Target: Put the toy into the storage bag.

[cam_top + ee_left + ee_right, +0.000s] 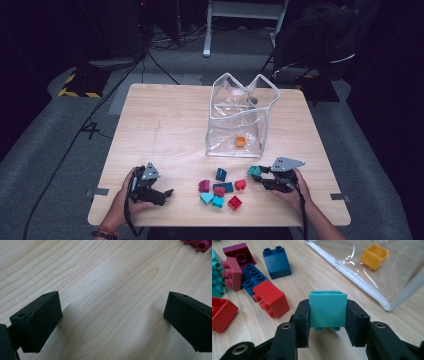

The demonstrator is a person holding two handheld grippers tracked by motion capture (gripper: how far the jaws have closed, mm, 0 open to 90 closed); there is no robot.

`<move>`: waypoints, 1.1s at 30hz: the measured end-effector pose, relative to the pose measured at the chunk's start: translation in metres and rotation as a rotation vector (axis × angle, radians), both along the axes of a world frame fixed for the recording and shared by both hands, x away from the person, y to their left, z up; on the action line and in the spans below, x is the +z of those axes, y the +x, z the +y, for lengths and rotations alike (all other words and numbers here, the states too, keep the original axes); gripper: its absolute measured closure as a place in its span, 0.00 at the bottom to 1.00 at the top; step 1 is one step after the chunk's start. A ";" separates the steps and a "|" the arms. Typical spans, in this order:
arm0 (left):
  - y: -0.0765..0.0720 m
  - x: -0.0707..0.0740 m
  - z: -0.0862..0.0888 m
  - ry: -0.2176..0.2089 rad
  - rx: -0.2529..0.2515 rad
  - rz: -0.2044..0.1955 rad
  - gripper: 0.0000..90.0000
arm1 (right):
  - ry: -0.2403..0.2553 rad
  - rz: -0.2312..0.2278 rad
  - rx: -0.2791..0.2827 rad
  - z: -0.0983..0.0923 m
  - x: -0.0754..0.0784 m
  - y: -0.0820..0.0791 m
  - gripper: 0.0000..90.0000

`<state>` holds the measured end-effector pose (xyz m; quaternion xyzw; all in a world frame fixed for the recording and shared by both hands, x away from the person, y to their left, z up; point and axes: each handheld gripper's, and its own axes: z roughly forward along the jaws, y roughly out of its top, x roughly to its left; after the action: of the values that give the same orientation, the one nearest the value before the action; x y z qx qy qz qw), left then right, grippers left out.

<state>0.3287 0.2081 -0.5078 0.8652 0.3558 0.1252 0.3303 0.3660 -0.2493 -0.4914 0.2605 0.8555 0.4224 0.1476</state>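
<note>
A pale wooden table [165,125] stands on grey carpet in a dark room. From above, the right gripper [261,174] sits just off the clear plastic bag [240,117], a bit of teal at its tip. Its own view makes that plain: both pads press the sides of a teal block [327,311], studs down, just above the wood. An orange block [375,256] lies inside the bag. The left gripper [112,322] hovers over bare wood, jaws wide apart.

left gripper [167,192]: jaws wide apart, low over table [165,125] | right gripper [327,322]: jaws clamped on teal block [327,311], near table's front edge
</note>
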 end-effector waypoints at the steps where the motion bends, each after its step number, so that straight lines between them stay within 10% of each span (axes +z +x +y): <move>1: 0.000 0.000 0.000 0.001 -0.001 -0.001 0.02 | 0.002 -0.002 -0.006 -0.002 0.001 0.000 0.66; 33: 0.000 0.000 0.000 -0.002 0.000 0.000 0.02 | 0.092 -0.135 -0.150 -0.051 0.055 0.006 0.66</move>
<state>0.3288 0.2081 -0.5079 0.8649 0.3560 0.1248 0.3310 0.3720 -0.3003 -0.4368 0.3014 0.8014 0.4657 0.2238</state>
